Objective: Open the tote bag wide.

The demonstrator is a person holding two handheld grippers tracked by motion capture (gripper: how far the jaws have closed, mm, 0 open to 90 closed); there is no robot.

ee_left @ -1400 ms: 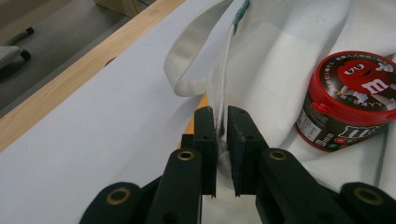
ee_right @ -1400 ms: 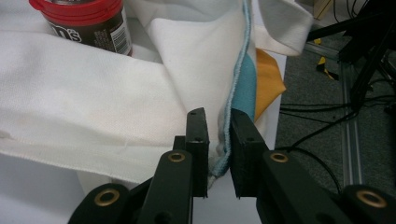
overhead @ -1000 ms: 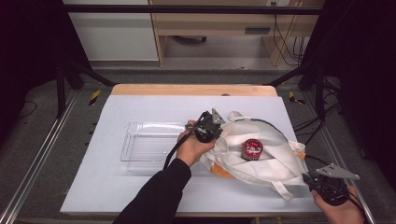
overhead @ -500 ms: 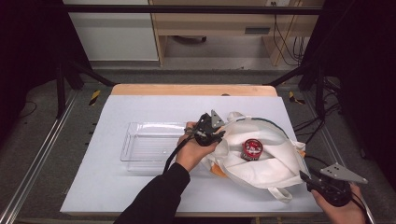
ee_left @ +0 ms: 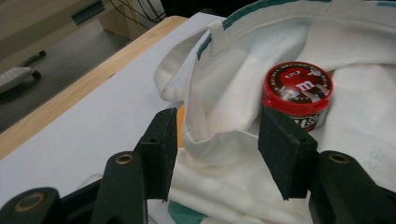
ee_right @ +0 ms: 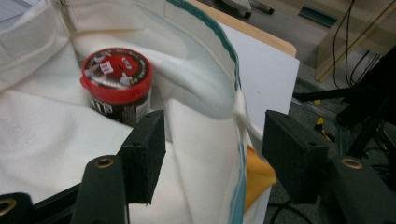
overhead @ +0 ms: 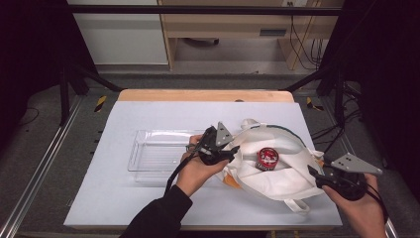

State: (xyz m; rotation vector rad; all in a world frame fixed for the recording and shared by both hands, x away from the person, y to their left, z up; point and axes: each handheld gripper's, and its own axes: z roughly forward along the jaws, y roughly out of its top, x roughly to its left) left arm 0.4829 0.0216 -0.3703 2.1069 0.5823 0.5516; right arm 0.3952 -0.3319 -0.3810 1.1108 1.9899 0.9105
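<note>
The white cloth bag (overhead: pixel 277 168) lay slumped on the tabletop (overhead: pixel 148 208), with the red-lidded candy tub (overhead: pixel 268 157) standing in its open mouth. The left gripper (overhead: pixel 233 148) sat at the bag's left rim and the right gripper (overhead: pixel 313 172) at its right edge; both sets of jaws had just been opening and stood apart, loose cloth between the pads but not pinched. A clear plastic tray (overhead: pixel 153 153) lay just left of the bag, beside the left hand (overhead: pixel 198 171).
</note>
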